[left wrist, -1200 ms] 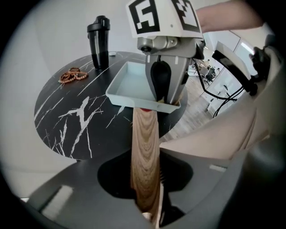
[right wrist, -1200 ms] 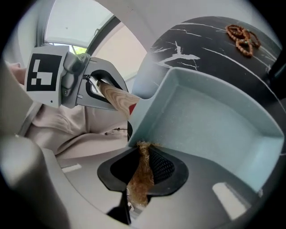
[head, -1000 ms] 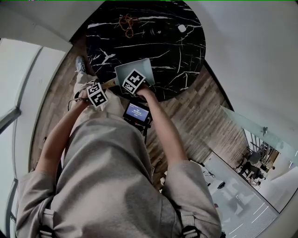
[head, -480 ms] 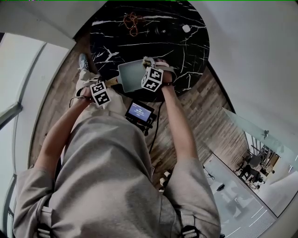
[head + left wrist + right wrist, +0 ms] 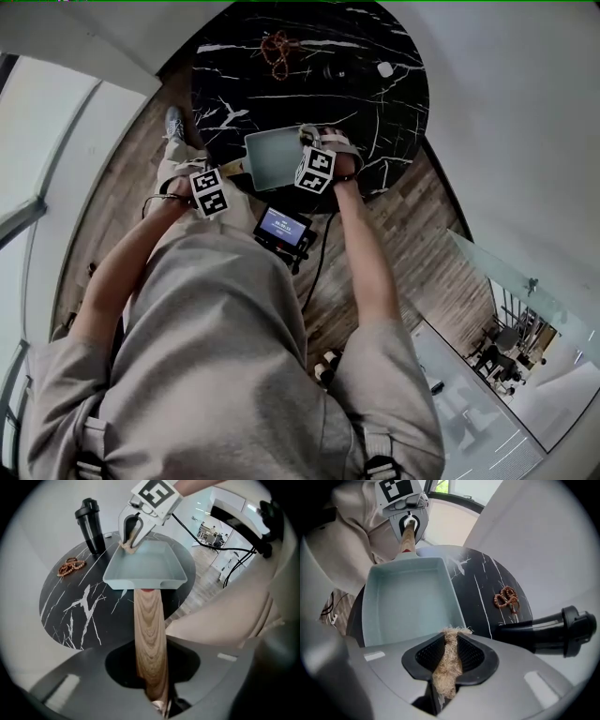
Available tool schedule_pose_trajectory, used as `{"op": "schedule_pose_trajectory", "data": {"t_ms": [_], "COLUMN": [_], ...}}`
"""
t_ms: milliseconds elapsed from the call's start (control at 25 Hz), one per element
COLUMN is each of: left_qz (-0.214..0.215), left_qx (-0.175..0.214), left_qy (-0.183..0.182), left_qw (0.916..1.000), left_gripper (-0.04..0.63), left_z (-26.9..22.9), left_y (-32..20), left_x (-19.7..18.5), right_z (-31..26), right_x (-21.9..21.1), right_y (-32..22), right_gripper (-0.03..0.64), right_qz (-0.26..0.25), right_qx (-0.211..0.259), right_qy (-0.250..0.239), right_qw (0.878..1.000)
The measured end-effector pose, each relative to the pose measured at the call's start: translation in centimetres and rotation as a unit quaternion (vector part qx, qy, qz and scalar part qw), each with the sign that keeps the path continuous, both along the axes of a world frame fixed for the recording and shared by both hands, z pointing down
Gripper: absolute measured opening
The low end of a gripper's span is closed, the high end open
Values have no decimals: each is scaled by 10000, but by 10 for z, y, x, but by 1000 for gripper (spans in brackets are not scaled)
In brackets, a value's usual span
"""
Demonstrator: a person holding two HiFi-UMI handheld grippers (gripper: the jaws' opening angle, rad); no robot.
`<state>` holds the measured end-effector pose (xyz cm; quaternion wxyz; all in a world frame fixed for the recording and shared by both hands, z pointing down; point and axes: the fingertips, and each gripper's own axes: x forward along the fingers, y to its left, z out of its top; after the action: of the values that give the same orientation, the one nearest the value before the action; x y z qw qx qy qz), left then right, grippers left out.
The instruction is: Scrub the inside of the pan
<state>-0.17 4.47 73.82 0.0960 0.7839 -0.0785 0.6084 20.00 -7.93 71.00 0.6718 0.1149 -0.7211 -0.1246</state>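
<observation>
My left hand-held gripper point(image 5: 408, 527), jaws just tightening, clamps the wooden handle point(image 5: 149, 630) of the pale teal square pan point(image 5: 408, 597) on the black marble table point(image 5: 75, 611), while my right hand-held gripper point(image 5: 131, 536) pinches a tan fibre scrubber point(image 5: 446, 667) at the pan's far corner, so I judge the scrubbing largely outstanding.

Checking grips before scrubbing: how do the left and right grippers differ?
Left gripper clamps the pan by its wooden handle, jaws having just closed further; right gripper clamps a fibrous scrubber. Left sits at the table edge; right at the pan's far end. Both hold something.
</observation>
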Motion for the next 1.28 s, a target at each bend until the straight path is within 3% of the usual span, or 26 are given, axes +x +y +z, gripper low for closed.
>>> {"op": "schedule_pose_trajectory", "data": {"t_ms": [400, 720, 1040, 1120, 1280], "left_qz": [-300, -439, -444, -453, -476], "left_qx": [-224, -302, -328, -338, -392], "left_qy": [-97, -16, -24, -25, -36], "left_qw": [9993, 9986, 9985, 9984, 9981], "left_gripper": [55, 55, 55, 55, 57], "left_z": [4, 5, 6, 6, 4], "left_y": [4, 2, 3, 2, 3], "left_x": [-1, -2, -3, -3, -2], "right_z": [9, 13, 17, 17, 17], "right_x": [5, 8, 13, 9, -14], "right_y": [12, 42, 88, 89, 94], "right_gripper": [94, 94, 91, 91, 91], "right_qz": [225, 1001, 1932, 2276, 2836], "right_qx": [138, -974, -1924, -2201, -2868], "right_qy": [344, 169, -205, -348, -1080], "right_qw": [9991, 9901, 9619, 9479, 9086]}}
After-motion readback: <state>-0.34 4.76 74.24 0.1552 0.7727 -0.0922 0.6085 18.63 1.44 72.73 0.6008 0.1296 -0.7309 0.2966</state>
